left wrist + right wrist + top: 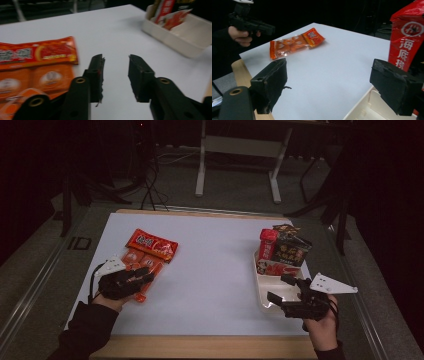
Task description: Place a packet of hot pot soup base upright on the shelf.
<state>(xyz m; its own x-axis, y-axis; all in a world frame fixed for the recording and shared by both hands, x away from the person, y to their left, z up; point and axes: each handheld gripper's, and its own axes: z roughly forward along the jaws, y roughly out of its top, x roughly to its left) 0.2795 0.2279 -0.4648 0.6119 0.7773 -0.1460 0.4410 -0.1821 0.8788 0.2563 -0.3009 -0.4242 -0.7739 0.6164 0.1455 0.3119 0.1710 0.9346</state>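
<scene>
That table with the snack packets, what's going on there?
A person holds a two-jaw gripper in each hand over a white table. The left gripper is open beside two orange snack packets lying flat, gripping nothing. The right gripper is open too, above the near end of a white tray whose far end holds red and dark packets standing up. Neither gripper holds anything.

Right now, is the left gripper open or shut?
Open. The left gripper shows a clear gap of bare table between its jaws, with nothing held; the orange packets lie beside it.
</scene>
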